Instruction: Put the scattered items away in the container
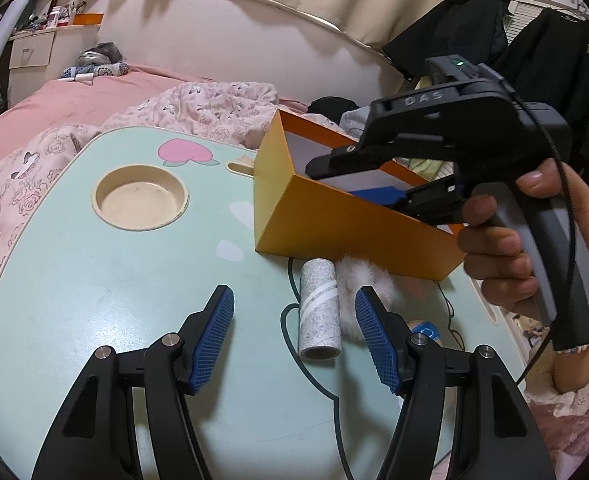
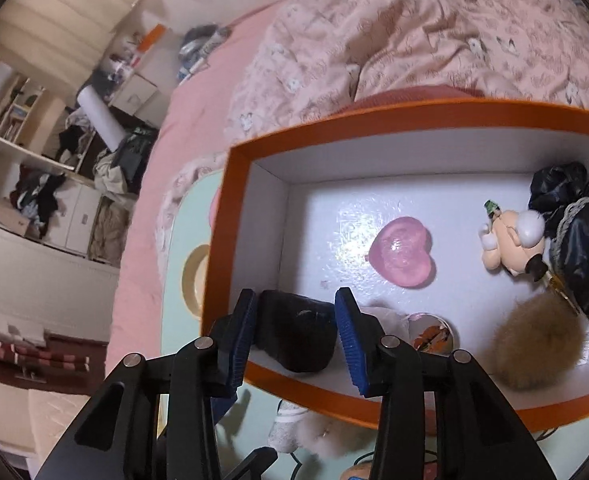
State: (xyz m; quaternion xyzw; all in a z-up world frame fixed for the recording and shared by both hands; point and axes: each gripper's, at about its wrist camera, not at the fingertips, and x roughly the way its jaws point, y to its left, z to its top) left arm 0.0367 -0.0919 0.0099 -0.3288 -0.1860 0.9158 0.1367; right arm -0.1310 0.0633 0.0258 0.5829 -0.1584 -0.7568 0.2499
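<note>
So my left claw is just parked low over the mint-green worktop, jaws apart with nothing between the pads. Right in front of it, near the orange box, there's still a speckled lint-roller refill lying on its side, and a white fluffy pom-pom touching it on the right. Something small and blue peeks out behind my right finger, can't tell what it is. So at least those still need to go in.

Further right, my right claw is dipped into the box over the near wall. There's a dark, roundish bundle sitting between the pads at the near left corner. It looks clamped, though I can't swear the pads are really pressing, since it also seems to rest on the box floor.

Already in the box: a pink heart mid-floor, a small round tin, a tan fur ball, a cartoon mouse figure and a black lacy bundle at the far right. I'd call it well past halfway, with the worktop stragglers left.
</note>
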